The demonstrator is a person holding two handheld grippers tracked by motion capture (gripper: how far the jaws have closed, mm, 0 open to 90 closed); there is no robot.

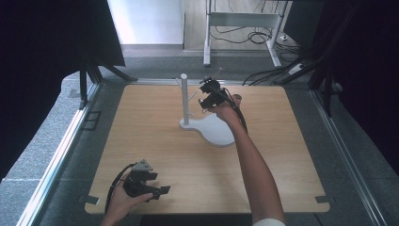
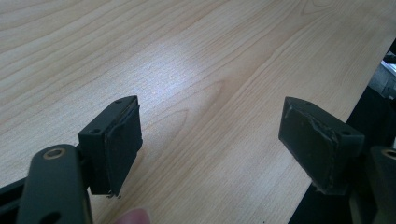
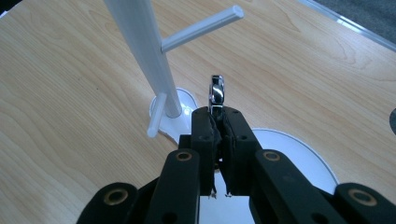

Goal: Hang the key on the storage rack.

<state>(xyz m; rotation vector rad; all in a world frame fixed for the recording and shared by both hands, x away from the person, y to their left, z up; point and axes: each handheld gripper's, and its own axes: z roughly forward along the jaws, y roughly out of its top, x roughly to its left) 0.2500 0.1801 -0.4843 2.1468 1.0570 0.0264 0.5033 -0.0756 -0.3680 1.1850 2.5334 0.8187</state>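
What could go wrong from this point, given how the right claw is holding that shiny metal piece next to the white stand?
1. The right claw pinches the metal piece only at its lower edge, so it might slip or twist out.
2. The stand's pegs look thin; a nudge could tip the white stand.
3. The left claw, open, rests near the table edge, too far to steady anything.

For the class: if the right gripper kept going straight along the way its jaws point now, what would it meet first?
Probably the white stand's upright post. The right gripper, shut on a shiny ring, points just right of it, below the long peg. Depth is unclear, so it might slip past.
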